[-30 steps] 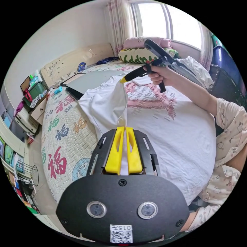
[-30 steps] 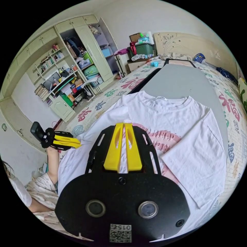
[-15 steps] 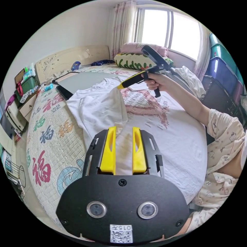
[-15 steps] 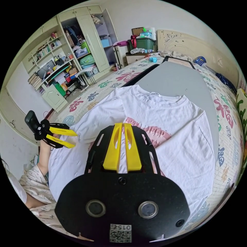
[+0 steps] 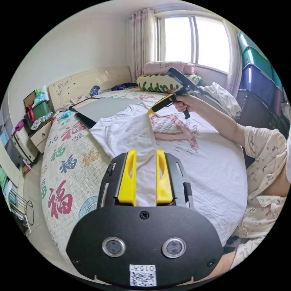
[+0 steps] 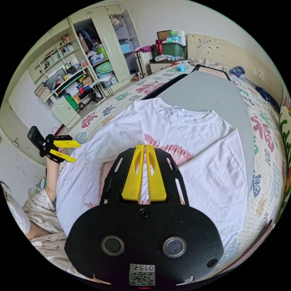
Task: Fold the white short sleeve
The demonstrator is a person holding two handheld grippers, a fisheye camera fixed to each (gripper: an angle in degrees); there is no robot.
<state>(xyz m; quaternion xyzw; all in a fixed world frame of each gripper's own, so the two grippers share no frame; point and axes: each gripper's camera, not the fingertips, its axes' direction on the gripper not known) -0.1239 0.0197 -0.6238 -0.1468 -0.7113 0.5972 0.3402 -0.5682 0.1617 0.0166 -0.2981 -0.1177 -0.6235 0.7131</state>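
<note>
The white short-sleeve T-shirt point(image 6: 194, 142) lies face up on the bed point(image 5: 66, 169), collar toward the headboard, its upper part over a grey board point(image 6: 209, 91). A second ago the left gripper point(image 5: 144, 153) was clenched on the shirt's edge and held it up; now its yellow fingers point(image 5: 129, 175) stand apart, released, and cloth lies loose between them without being pinched. In the right gripper view that same tool hangs at about 9 o'clock, fingers spread and just clear of the shirt's side edge. So one side panel has been carried over onto the chest and let go: the first lengthwise fold looks laid, at least at the hem end.

The right gripper point(image 6: 143, 147) has not let go. Its fingers point(image 6: 133, 178) are clenched on a ridge of white cloth, and in the left gripper view they pinch the folded panel's upper corner near 12 o'clock, a little off the surface. I'd judge that end waits to be set down before the far side is folded.

The shirt is plain white with a faded pink print across the chest, lightly creased, the far sleeve lying flat at 3 o'clock in the right gripper view.
</note>
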